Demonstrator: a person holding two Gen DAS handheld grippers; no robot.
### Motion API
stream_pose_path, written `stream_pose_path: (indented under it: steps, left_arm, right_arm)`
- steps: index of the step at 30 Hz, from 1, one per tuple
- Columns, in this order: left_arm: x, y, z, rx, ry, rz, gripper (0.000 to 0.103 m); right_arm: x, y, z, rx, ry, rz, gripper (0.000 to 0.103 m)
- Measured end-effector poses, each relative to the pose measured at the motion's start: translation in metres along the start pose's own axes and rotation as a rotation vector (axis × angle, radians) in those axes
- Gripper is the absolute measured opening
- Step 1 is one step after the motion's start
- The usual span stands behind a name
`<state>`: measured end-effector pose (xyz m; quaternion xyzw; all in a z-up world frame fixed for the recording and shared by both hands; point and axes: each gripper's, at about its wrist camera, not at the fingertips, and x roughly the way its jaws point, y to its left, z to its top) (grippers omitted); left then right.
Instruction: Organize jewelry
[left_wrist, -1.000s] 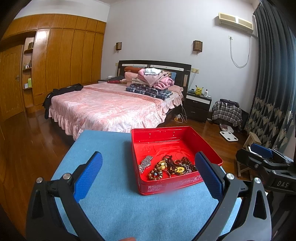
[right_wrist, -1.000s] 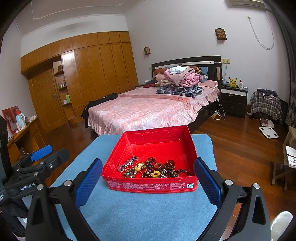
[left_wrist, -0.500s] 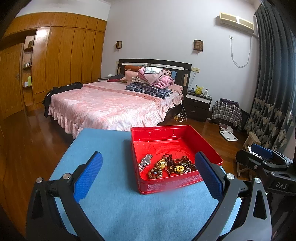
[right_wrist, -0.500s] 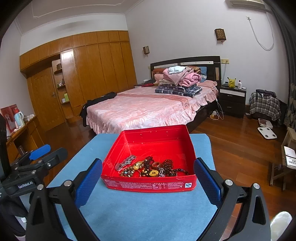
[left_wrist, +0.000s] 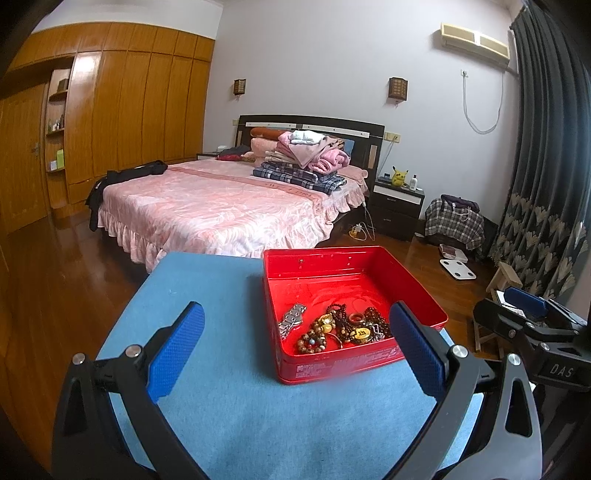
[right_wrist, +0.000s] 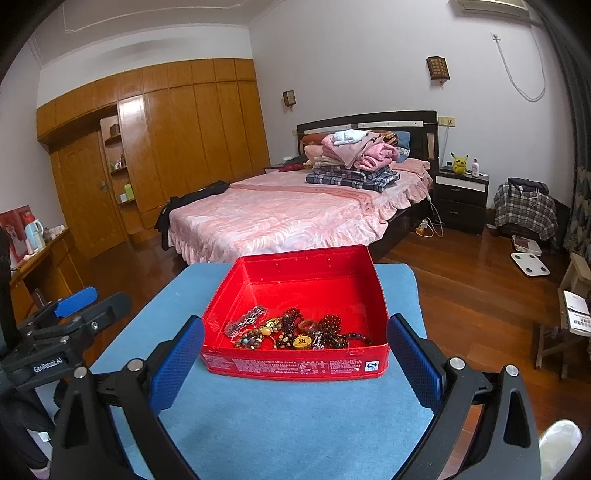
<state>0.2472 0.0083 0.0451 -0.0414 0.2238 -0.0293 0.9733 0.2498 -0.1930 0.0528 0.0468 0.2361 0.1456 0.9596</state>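
1. The left claw (left_wrist: 295, 347) and right claw (right_wrist: 295, 354) are both staying spread wide, gripping nothing, hovering above the blue desk (left_wrist: 229, 417).
2. The red tin (right_wrist: 295, 365) is sitting slightly nearer both cameras than before.
3. The jewelry (right_wrist: 291, 330) is lying heaped along the tin's near wall, unmoved.

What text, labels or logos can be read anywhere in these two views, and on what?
"DAS": right tool, seen from the left wrist.
"GenRoboLAI", roughly: left tool, seen from the right wrist.
"S" logo: red tin, front wall.
Fine print on the tin: too small to read.
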Motion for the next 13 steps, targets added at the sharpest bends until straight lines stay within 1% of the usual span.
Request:
stream_pose_path:
  steps: [13]
  left_arm:
    - [0.0004, 0.0014, -0.0008, -0.008, 0.016, -0.002, 0.097]
  right_arm:
    - [0.0017, 0.0006, 0.001, 0.0, 0.003, -0.004, 0.097]
